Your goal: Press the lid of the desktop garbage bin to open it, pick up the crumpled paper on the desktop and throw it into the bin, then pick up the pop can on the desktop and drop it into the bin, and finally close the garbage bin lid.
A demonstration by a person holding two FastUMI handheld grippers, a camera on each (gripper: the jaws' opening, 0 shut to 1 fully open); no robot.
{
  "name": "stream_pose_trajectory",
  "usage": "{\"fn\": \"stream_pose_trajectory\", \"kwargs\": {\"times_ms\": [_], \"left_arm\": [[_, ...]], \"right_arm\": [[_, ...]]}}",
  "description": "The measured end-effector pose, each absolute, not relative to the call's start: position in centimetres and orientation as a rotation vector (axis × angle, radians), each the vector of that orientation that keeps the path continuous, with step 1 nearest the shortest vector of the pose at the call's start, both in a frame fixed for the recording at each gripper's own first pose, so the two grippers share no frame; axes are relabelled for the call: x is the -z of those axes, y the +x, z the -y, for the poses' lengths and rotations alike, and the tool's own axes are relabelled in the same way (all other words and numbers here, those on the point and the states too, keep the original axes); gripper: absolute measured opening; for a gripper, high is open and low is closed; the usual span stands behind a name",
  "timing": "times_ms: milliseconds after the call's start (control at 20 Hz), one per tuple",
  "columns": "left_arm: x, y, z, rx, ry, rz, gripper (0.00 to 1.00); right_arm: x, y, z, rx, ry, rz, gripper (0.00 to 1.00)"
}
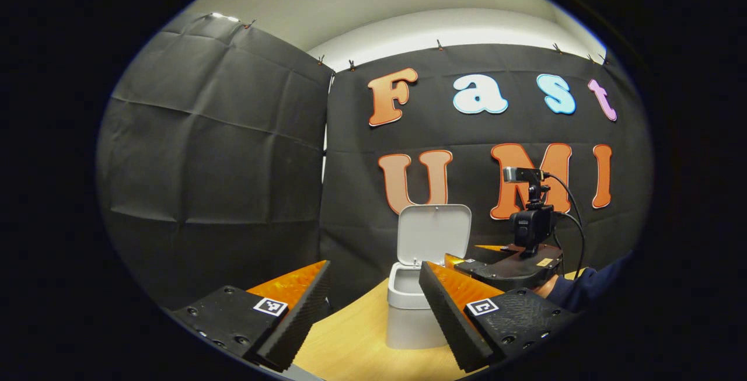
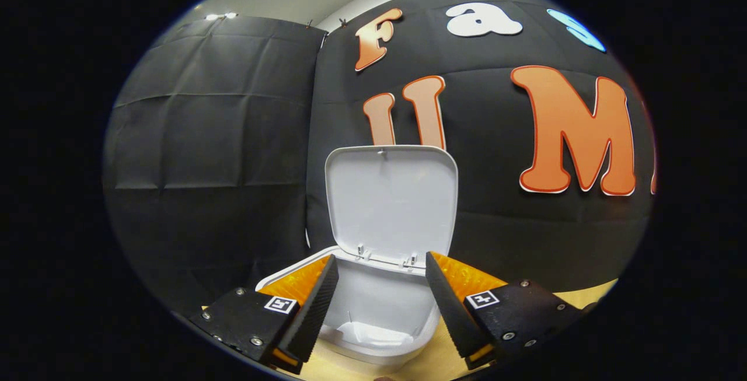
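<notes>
Right gripper (image 2: 379, 305) closest to the lens: jaws spread wide, nothing between them, ribbed sawtooth pads (image 2: 312, 311), flat plates with bolts and a square fiducial tag each. Hanging right over the bin (image 2: 373, 311). Bin: smooth matte plastic, rounded-rectangle shape, mouth directly below and ahead of the fingertips. Lid (image 2: 391, 200) up, near vertical, hinged on the far rim, two small hinge tabs at its base. Crumpled paper (image 2: 367, 332) sits pale at the bottom of the bin, just under the claw.

Left gripper (image 1: 373, 305): also spread, empty, same ribbed pads. Bin (image 1: 408, 317) stands ahead between its fingers on the wood-grain desktop (image 1: 350, 340). Right gripper (image 1: 502, 267) is ahead and to the right of it, level with the bin rim, camera mount and cables on top, dark sleeve (image 1: 583, 287) behind.

No readable labels.
</notes>
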State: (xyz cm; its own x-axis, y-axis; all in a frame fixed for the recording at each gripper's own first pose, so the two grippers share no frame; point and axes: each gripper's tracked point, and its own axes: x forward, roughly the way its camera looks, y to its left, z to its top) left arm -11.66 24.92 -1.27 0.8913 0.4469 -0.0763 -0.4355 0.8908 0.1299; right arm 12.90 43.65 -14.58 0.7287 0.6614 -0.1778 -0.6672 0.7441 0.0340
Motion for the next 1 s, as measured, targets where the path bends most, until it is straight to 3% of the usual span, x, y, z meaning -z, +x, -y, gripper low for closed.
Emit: {"fn": "stream_pose_trajectory", "kwargs": {"times_ms": [50,400,1000], "left_arm": [[1.7,-11.2,-24.4,-0.445,0.107,-0.109,0.99],[4.2,-7.1,-18.2,-0.265,0.064,-0.135,0.96],[10.7,-1.5,-5.5,0.061,0.009,-0.212,0.96]], "right_arm": [[14.3,13.0,-42.9,-0.722,-0.033,-0.175,0.92],[11.5,13.6,-34.3,-0.612,-0.02,-0.132,0.94],[8.8,13.1,-14.1,-0.275,-0.064,-0.098,0.94]]}}
